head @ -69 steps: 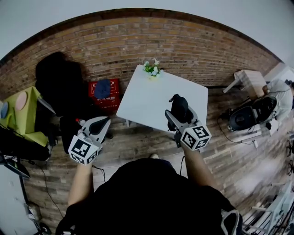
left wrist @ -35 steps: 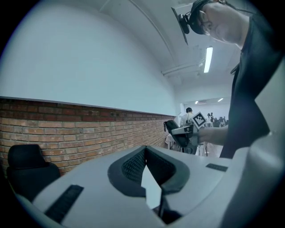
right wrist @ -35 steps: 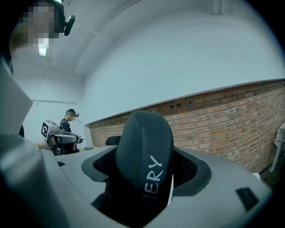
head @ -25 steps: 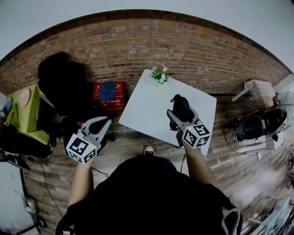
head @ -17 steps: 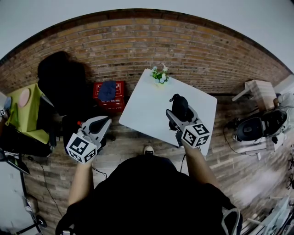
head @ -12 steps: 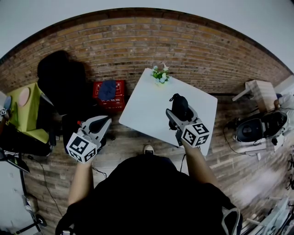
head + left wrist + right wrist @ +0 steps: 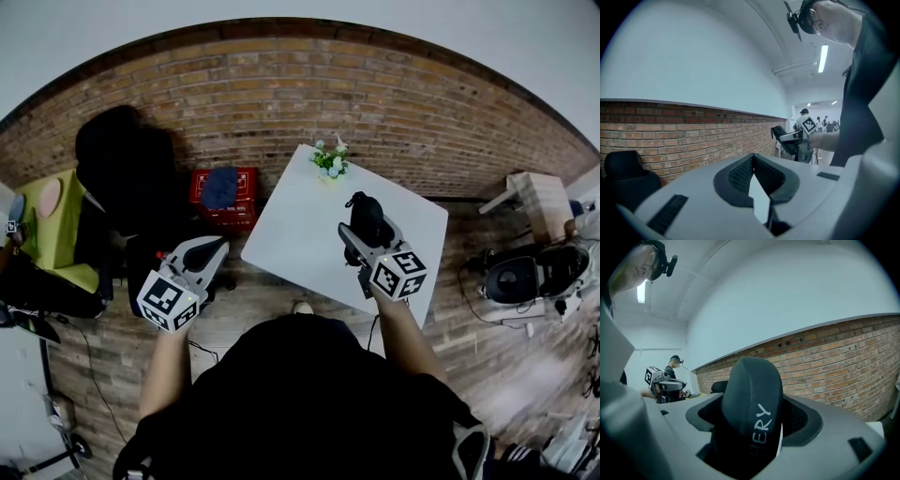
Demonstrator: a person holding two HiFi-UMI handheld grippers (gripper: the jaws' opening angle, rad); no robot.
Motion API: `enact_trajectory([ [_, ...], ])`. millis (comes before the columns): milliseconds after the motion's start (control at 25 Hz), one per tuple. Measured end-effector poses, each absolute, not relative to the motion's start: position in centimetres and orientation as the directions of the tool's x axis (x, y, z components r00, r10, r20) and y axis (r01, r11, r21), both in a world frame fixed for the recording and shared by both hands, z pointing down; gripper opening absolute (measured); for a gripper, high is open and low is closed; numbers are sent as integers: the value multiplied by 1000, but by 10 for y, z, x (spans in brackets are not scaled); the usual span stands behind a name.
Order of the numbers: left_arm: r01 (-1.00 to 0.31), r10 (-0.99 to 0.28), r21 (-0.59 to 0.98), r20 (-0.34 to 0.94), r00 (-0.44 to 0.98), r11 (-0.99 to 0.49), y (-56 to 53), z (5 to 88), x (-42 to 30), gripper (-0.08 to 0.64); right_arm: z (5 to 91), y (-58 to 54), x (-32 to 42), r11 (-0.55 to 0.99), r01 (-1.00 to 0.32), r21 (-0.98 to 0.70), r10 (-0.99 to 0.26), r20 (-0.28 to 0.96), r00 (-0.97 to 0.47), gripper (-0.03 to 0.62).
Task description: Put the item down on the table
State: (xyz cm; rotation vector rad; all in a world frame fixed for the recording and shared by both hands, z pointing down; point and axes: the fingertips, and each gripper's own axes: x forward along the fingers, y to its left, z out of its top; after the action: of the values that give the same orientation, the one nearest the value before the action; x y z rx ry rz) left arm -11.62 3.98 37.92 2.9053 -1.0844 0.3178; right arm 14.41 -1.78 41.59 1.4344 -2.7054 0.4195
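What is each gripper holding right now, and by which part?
The right gripper grips a black item with white lettering by its lower part; its rounded top stands free. The left gripper holds nothing, jaws together.

Brick wall (image 7: 309, 89) runs across the rear, with white plaster above it. Floor (image 7: 272, 302) is plank-patterned. Red crate (image 7: 225, 208) sits at the foot of the wall. A blue bundle (image 7: 219, 186) lies on or in it; which cannot be determined. Black chair (image 7: 122, 164) stands just left of the crate, against the wall. Yellow-green unit (image 7: 52, 234) at far left bears a pink disc (image 7: 47, 197). White flowers (image 7: 330, 159) stand near the wall, right of the crate. Wooden stool (image 7: 534, 192) is at far right. A black rounded machine (image 7: 525, 277) sits on the floor near it, type not determinable. Cable (image 7: 90, 370) trails over the floor at lower left. Left gripper view shows one lit ceiling strip light (image 7: 823, 58) and distant people (image 7: 804, 114), detail not legible.
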Motion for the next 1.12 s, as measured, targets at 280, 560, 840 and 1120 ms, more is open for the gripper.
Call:
enact_trajectory([
  [280,-665,-656,-47,222,721,-746,2,381,-97,9,423,-60,158,555,-799,-234,-785,173,-595,377],
  [560,-667,-651,-32,254,715,-745,-29,385,-68,9,430,-99,175,581,-777,-242,-753,202,-626,377],
  [840,-674,-648,-14,291,704,-738,-46,391,-44,11,434,-130,182,613,-747,-258,-718,212,-663,377],
  [1120,-693,-658,-11,323,680,-721,-55,398,-31,11,444,-149,187,641,-717,-274,-684,220,-696,377],
])
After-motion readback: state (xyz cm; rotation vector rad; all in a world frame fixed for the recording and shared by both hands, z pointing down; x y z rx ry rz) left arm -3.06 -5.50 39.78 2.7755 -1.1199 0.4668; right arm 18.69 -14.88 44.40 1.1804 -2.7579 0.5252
